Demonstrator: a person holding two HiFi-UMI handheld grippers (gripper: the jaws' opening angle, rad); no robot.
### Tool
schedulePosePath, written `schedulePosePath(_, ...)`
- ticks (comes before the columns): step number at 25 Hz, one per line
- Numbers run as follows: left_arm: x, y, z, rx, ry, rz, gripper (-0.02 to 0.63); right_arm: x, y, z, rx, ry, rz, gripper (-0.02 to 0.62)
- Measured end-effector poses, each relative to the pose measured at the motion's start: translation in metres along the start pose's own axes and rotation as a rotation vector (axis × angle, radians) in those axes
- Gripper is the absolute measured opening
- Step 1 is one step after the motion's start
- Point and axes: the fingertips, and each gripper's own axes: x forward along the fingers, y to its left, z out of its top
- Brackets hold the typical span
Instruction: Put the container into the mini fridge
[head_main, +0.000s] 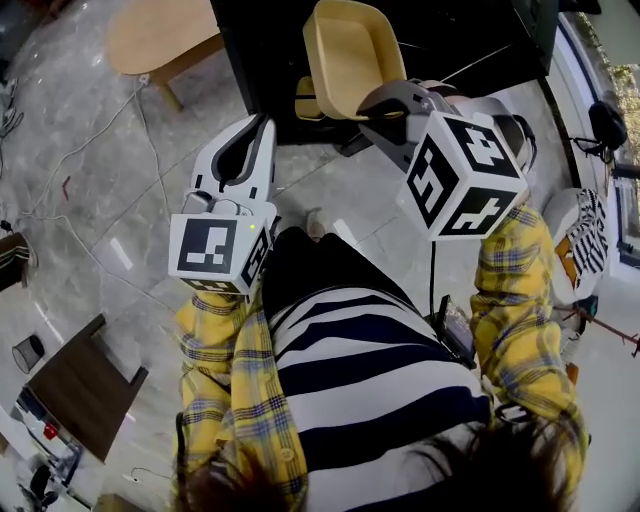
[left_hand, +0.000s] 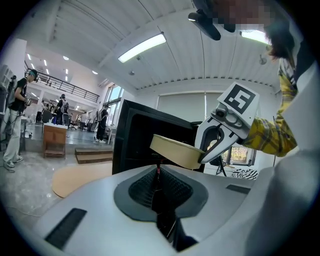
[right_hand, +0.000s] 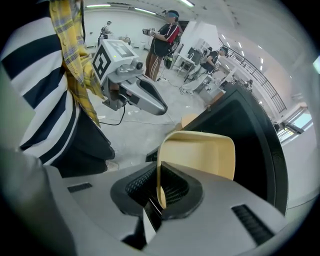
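A cream rectangular container (head_main: 350, 52) hangs in the air in front of the black mini fridge (head_main: 470, 35). My right gripper (head_main: 385, 112) is shut on the container's near rim (right_hand: 160, 186), its open side turned toward the fridge (right_hand: 255, 145). My left gripper (head_main: 245, 150) hovers lower left of the container, jaws closed with nothing between them (left_hand: 159, 176). In the left gripper view the container (left_hand: 176, 151) shows to the right, held by the right gripper (left_hand: 212, 145), against the dark fridge front (left_hand: 145, 135).
A round light wooden table (head_main: 160, 35) stands left of the fridge. Cables trail over the pale floor (head_main: 80, 210). A dark low table (head_main: 85, 385) is at the lower left. People stand far off (right_hand: 162, 37) in the hall.
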Motion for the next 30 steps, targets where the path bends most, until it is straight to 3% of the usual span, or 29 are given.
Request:
schedulePosePath(16, 0.032, 0.002, -0.006, -0.020, -0.027, 0.068, 0.026, 0.030, -0.065, -0.022, -0.058, 0.001, -0.063, 0.035)
schedulePosePath(22, 0.035, 0.012, -0.010, -0.046, -0.028, 0.104, 0.026, 0.036, -0.082, -0.029, -0.112, 0.059, -0.116, 0.035)
schedulePosePath(30, 0.042, 0.014, -0.015, -0.065, -0.034, 0.080, 0.026, 0.045, -0.096, -0.033, -0.104, 0.054, -0.146, 0.035)
